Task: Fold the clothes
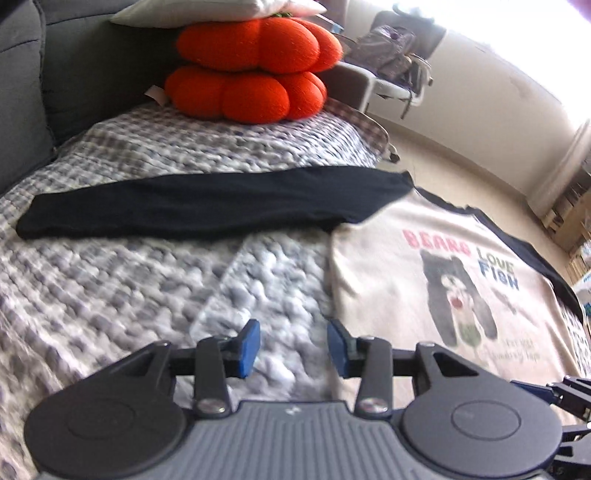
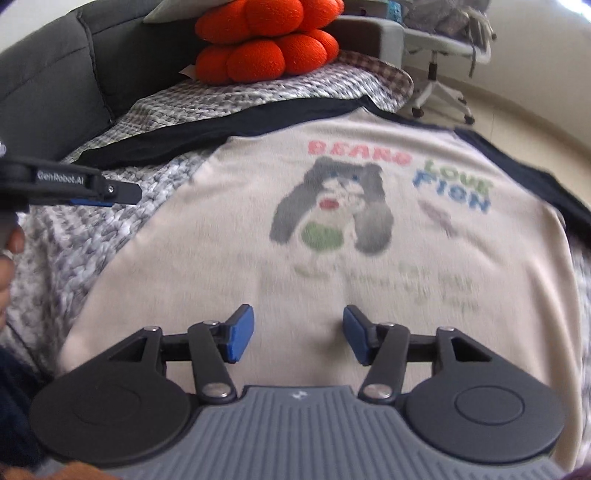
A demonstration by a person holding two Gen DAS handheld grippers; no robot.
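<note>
both grippers (image 1: 293,345) (image 2: 298,334) agape (empty) above shirt (image 2: 221,258)

A grey-checked blanket (image 1: 110,266) carries the shirt (image 2: 229,266) — and two orange cushions (image 1: 251,74).

A home living room: a grey sofa (image 1: 55,74) covered by a checked quilt (image 1: 110,277), orange pumpkin cushions (image 1: 251,66) under a white pillow (image 1: 207,11), a swivel chair (image 2: 439,55) holding a backpack (image 1: 388,51).
</note>
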